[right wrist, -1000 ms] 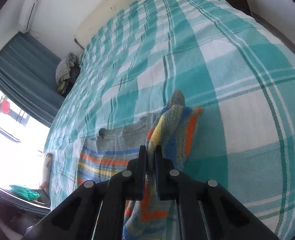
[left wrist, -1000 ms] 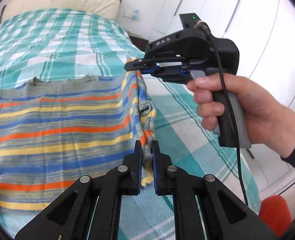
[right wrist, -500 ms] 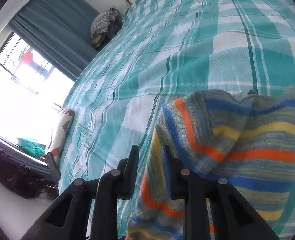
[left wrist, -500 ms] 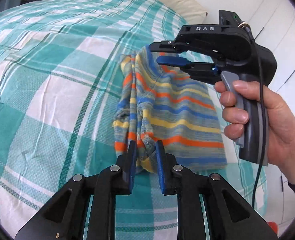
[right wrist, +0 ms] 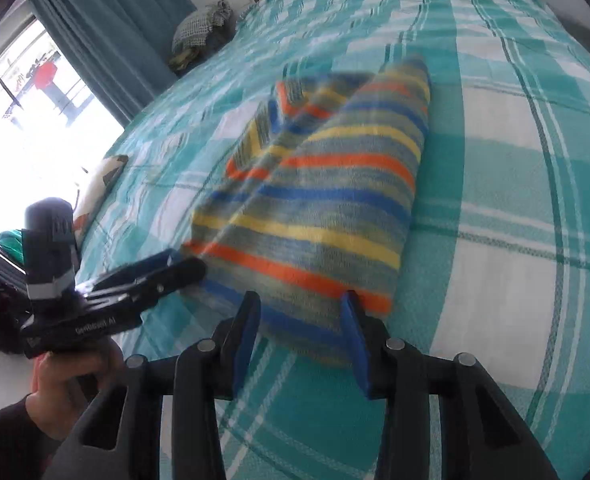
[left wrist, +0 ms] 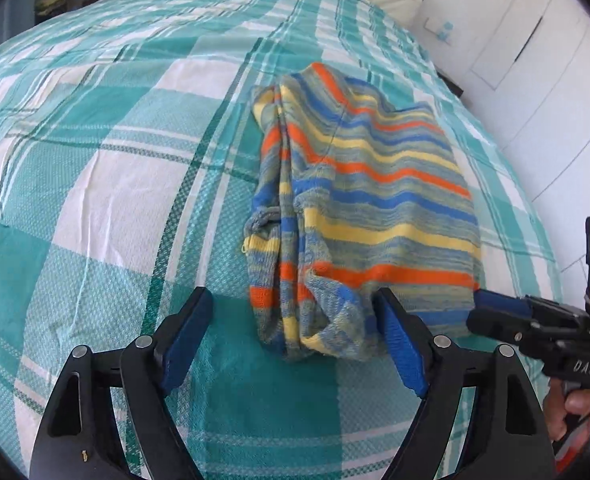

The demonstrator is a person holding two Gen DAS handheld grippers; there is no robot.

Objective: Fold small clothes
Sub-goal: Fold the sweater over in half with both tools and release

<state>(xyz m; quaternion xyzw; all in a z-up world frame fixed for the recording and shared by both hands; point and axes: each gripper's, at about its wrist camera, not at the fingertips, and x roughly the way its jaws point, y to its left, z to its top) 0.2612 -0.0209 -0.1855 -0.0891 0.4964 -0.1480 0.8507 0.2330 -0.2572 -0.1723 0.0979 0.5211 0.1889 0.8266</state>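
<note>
Both grippers have let go since a second ago: the striped knitted garment (left wrist: 371, 208), in orange, yellow, blue and grey bands, was pinched and hanging then, and now lies folded on the teal-and-white checked bedspread (left wrist: 107, 184). Left gripper (left wrist: 295, 344) hovers with its jaws spread wide and opening, the near bunched corner of the knit lying between them, untouched as far as I can see. Right gripper (right wrist: 301, 338) is opening too, jaws apart, straddling the near hem without pressing it. Soft, light, floppy stuff, I'd say: it will sag and slide on itself, no stiffness to lean on. The side beyond the left jaws looks rumpled into a thick roll. For another fold, I'd pinch the two near corners through all layers, just ahead of each pair of jaws.
</note>
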